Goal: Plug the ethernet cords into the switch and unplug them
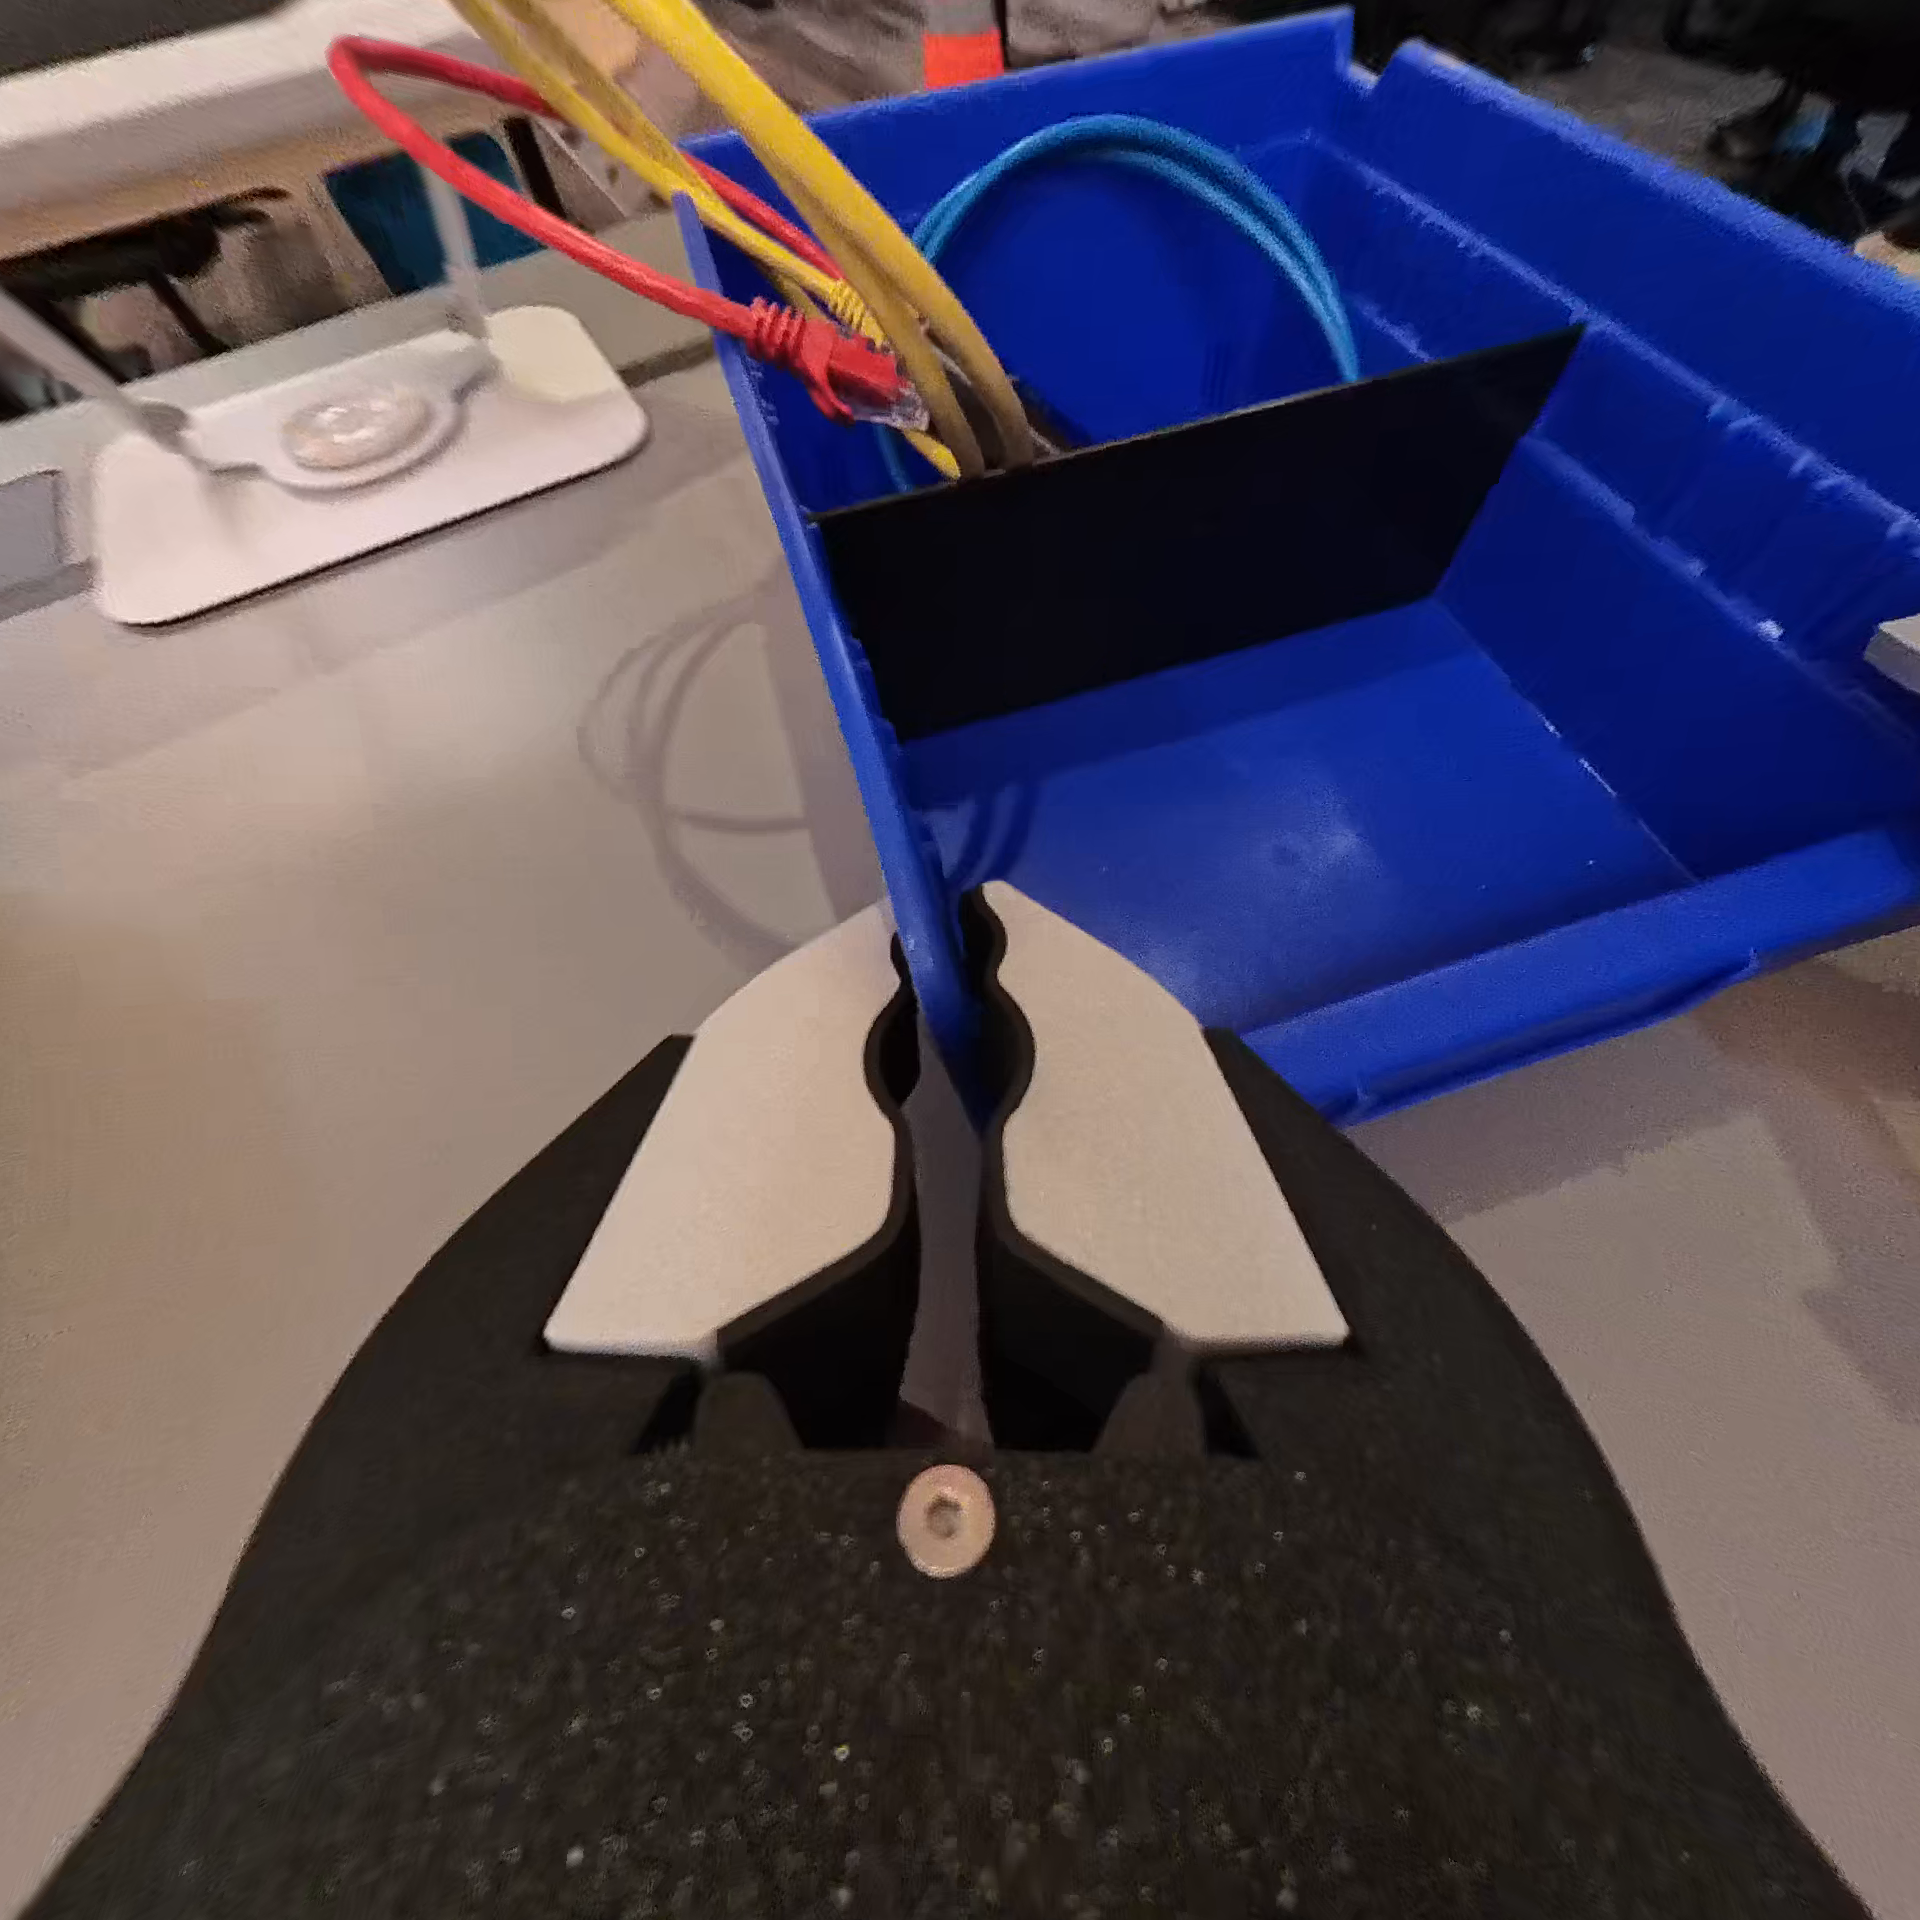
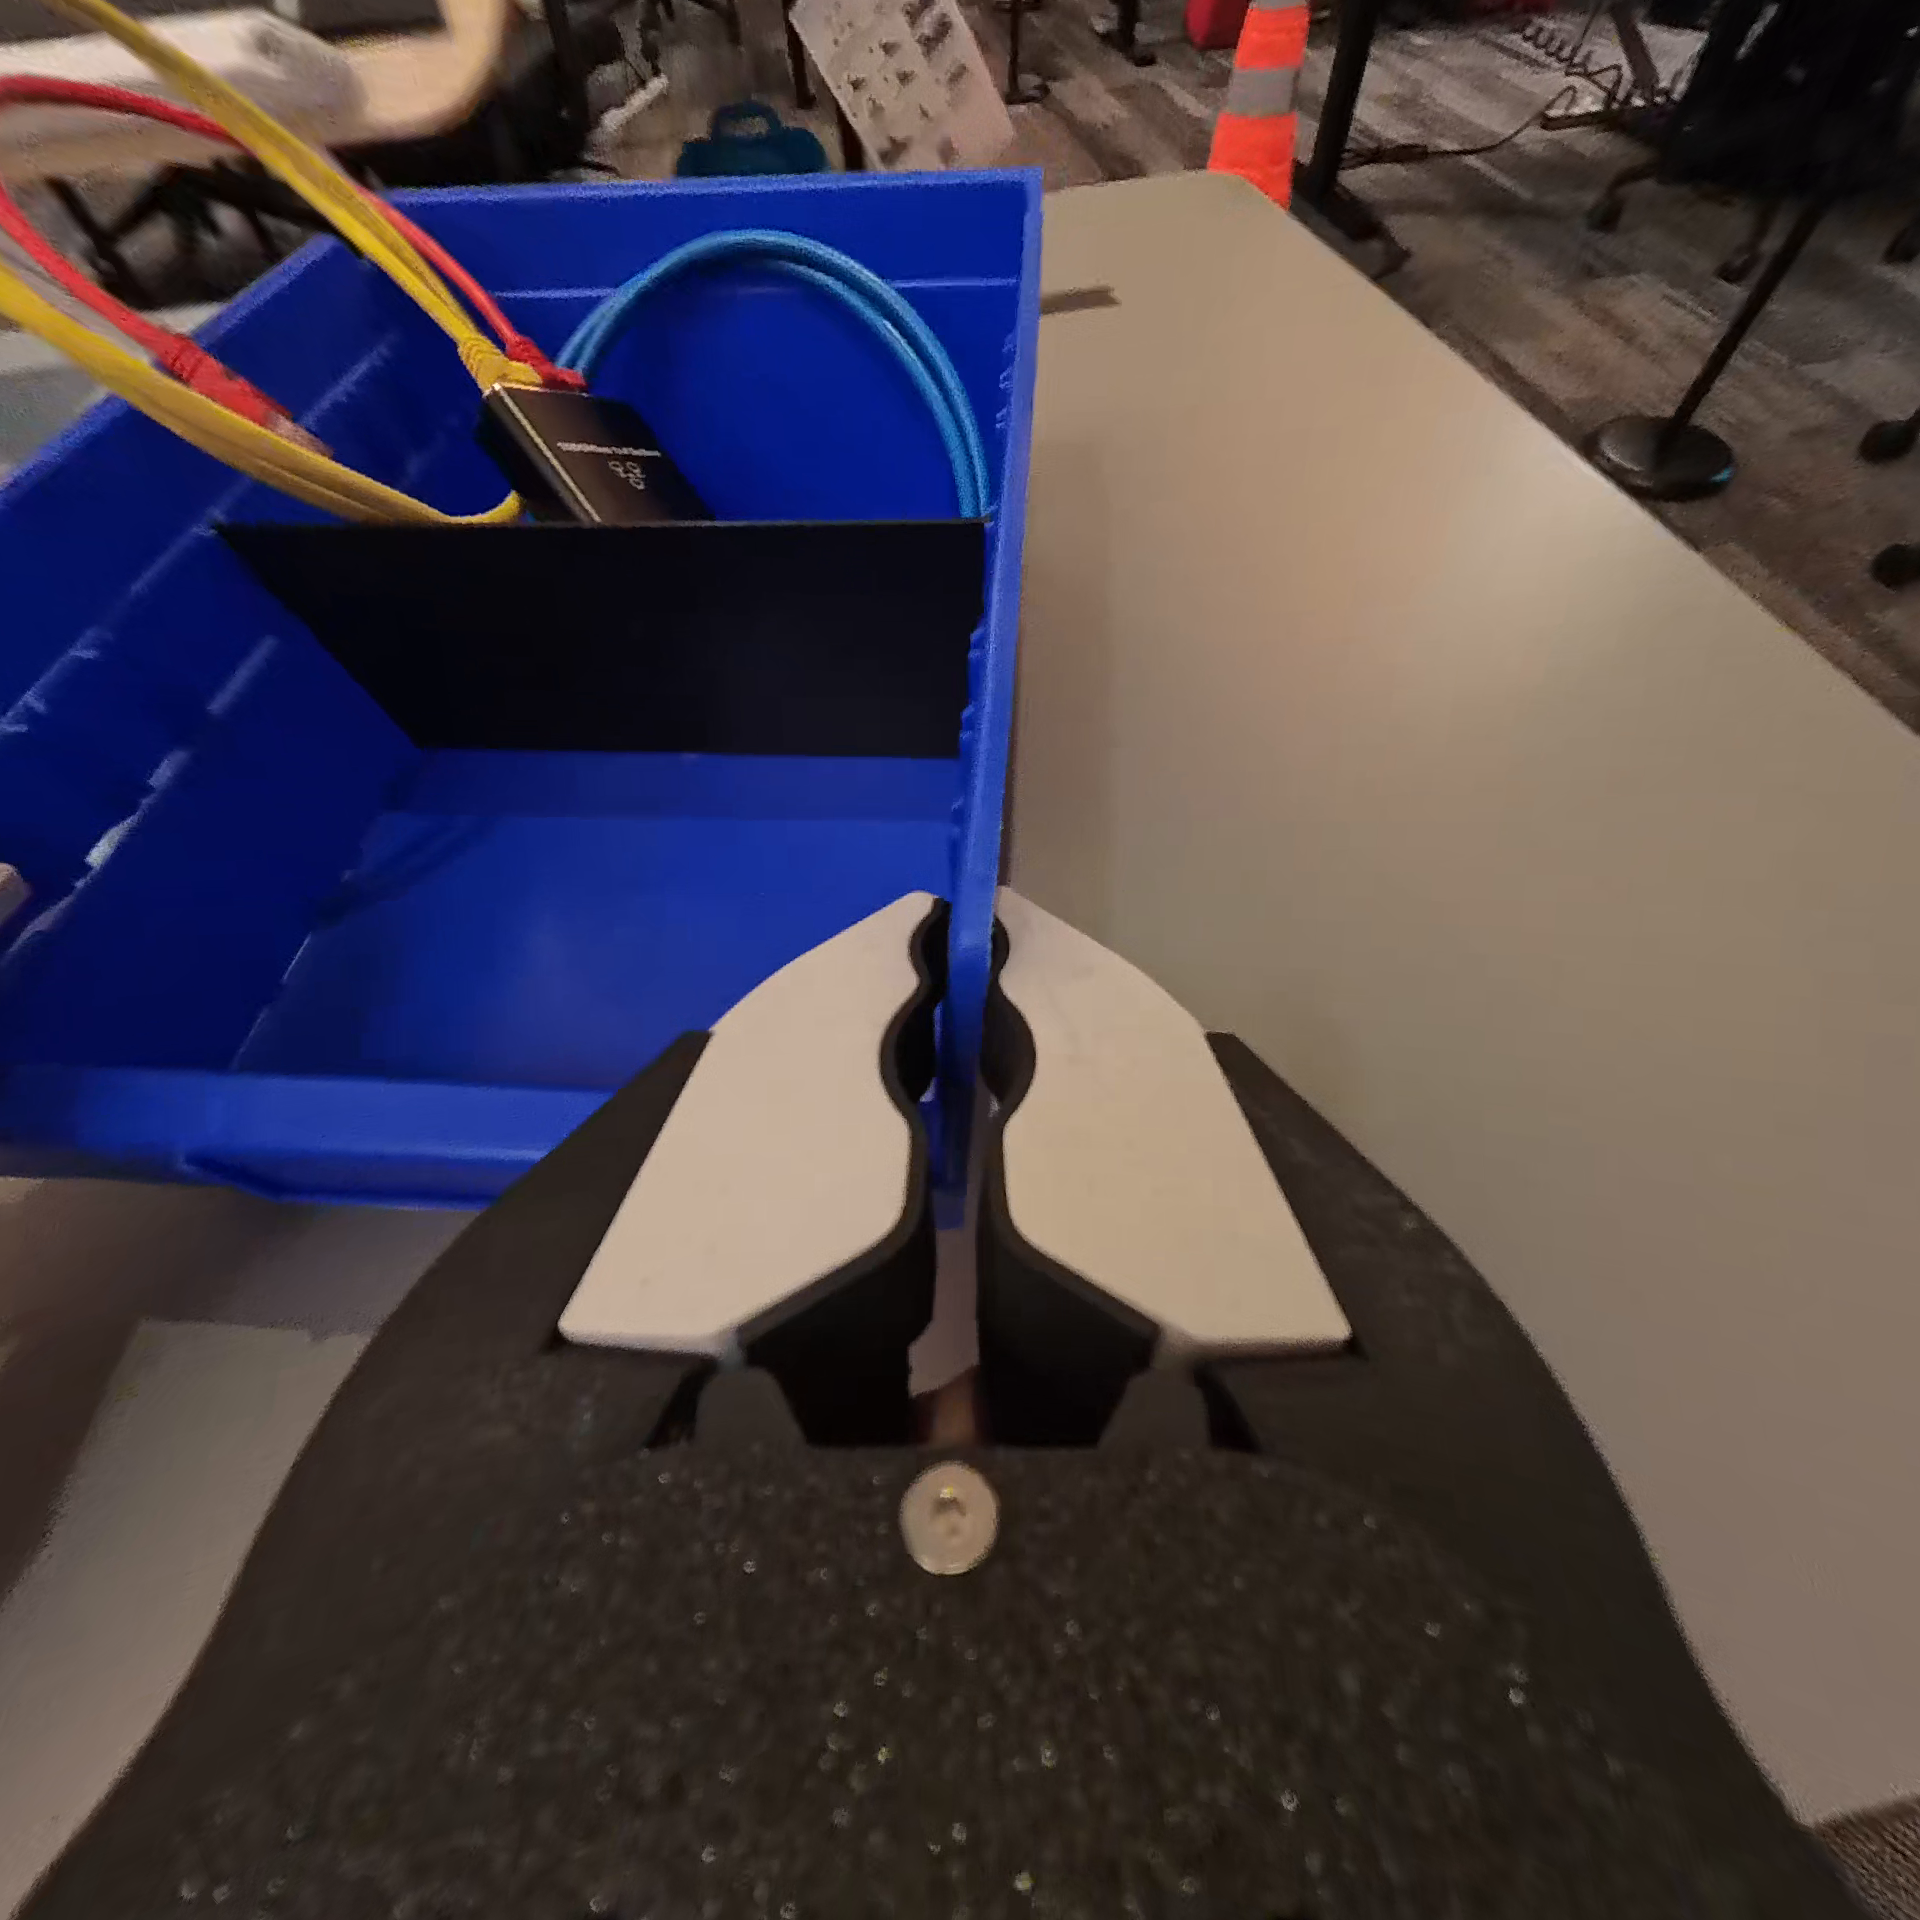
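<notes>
A blue bin (image 1: 1714, 499) sits between both grippers. My left gripper (image 1: 940, 925) is shut on its left wall. My right gripper (image 2: 971, 914) is shut on its right wall (image 2: 1003, 623). A black divider (image 2: 623, 634) splits the bin, and the near compartment is bare. In the far compartment lies a black switch (image 2: 597, 457), with a yellow and a red cord plugged in at its far end (image 2: 514, 364). A coiled blue cord (image 2: 790, 255) lies behind it. A loose red plug (image 1: 862, 374) hangs over the bin's left rim beside the yellow cords (image 1: 790, 135).
The bin rests on a grey table (image 2: 1403, 727). A white stand base (image 1: 343, 457) is on the table left of the bin. An orange cone (image 2: 1262, 94), chair legs and a black floor stand (image 2: 1662, 457) are beyond the table's far right edge. Spacing between my two grippers at the tips: around 20 centimetres.
</notes>
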`<state>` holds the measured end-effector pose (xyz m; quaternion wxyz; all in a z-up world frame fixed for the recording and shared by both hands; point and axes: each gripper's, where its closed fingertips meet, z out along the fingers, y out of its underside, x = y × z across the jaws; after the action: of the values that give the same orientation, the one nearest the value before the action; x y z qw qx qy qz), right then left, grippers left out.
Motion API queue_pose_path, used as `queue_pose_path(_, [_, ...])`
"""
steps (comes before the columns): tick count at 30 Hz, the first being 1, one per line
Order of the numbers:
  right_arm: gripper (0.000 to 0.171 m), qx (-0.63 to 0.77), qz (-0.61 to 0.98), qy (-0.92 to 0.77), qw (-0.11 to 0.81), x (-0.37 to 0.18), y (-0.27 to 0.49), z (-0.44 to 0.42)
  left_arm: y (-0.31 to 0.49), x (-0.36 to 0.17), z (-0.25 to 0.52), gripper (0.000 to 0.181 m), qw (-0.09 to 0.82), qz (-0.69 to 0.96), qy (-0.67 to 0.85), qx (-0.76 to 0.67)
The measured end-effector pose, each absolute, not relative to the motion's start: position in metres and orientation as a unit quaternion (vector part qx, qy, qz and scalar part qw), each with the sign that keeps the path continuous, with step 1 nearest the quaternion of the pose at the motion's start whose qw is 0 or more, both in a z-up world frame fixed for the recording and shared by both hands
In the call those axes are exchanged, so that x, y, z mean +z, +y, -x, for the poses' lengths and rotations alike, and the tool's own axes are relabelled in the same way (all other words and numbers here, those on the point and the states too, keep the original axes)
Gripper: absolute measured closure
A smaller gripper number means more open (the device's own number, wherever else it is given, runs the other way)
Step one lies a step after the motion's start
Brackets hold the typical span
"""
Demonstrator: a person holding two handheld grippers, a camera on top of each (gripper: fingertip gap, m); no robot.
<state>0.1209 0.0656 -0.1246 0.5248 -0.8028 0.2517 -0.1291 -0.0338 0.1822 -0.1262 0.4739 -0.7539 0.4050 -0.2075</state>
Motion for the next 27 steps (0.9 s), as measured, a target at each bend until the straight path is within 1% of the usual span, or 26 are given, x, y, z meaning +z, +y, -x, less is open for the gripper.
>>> queue_pose_path(4, [0.169,-0.106,0.795,0.196,0.564,-0.107,0.098,-0.068,0.197,-0.108,0.099,0.174,0.520,0.746,0.372,-0.186])
queue_pose_path(8, [0.169,-0.089,0.801,0.141,0.575,-0.098,0.151,-0.009,0.235,-0.100,0.166,0.175,0.532,0.767,0.322,-0.157])
queue_pose_path(11, [0.169,-0.069,0.816,0.133,0.559,-0.109,0.182,0.013,0.257,-0.109,0.190,0.175,0.523,0.779,0.316,-0.141])
queue_pose_path(14, [0.169,-0.055,0.831,0.131,0.538,-0.132,0.201,0.016,0.267,-0.132,0.195,0.168,0.492,0.784,0.352,-0.138])
queue_pose_path(16, [0.169,-0.035,0.831,0.120,0.543,-0.131,0.204,0.015,0.258,-0.128,0.195,0.164,0.479,0.772,0.374,-0.189])
queue_pose_path(18, [0.166,-0.011,0.829,0.101,0.550,-0.128,0.202,0.015,0.242,-0.096,0.201,0.158,0.501,0.732,0.363,-0.286])
queue_pose_path(19, [0.161,0.002,0.821,0.092,0.563,-0.122,0.199,0.015,0.237,-0.077,0.214,0.155,0.520,0.712,0.347,-0.320])
queue_pose_path(21, [0.153,0.021,0.803,0.075,0.590,-0.107,0.191,0.017,0.245,-0.046,0.259,0.149,0.559,0.698,0.299,-0.334])
queue_pose_path(22, [0.151,0.021,0.793,0.073,0.605,-0.098,0.186,0.016,0.257,-0.040,0.289,0.146,0.569,0.709,0.275,-0.313])
queue_pose_path(24, [0.147,0.026,0.768,0.063,0.637,-0.077,0.179,0.021,0.292,-0.050,0.365,0.141,0.574,0.756,0.225,-0.221])
queue_pose_path(26, [0.144,0.048,0.773,0.045,0.631,-0.068,0.170,0.044,0.322,-0.070,0.440,0.139,0.567,0.796,0.175,-0.121])
queue_pose_path(27, [0.142,0.079,0.777,0.032,0.624,-0.063,0.166,0.065,0.332,-0.079,0.462,0.135,0.554,0.810,0.165,-0.101])
